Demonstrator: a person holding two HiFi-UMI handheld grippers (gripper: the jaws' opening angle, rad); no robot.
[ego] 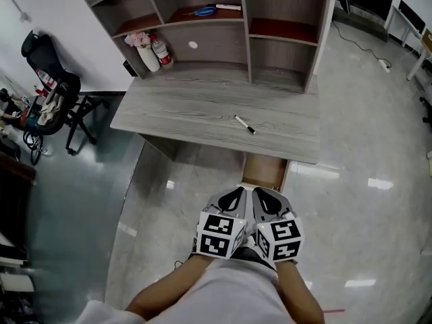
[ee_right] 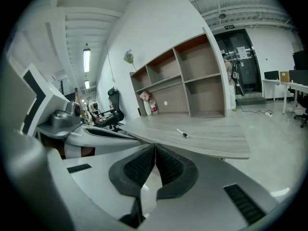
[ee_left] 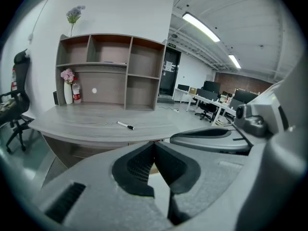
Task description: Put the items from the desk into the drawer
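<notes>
Pickup had not yet begun: the left gripper (ego: pixel 234 198) and right gripper (ego: pixel 268 200) hung low centre, jaws together on nothing. Next, one probably needed to open over the marker (ego: pixel 245 125) on the counter (ego: pixel 182 113).

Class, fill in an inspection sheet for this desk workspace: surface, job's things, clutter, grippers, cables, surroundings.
Surface: grey desk with shelf unit.
Job's things: marker lying on desk; drawer open below front edge.
Clutter: flower vase, red bottle at back left; blue scissors on shelf.
Grippers: left gripper and right gripper shut, empty, side by side, short of desk.
Cables: white cable on floor, far right.
Surroundings: office chair left; glossy floor.
</notes>
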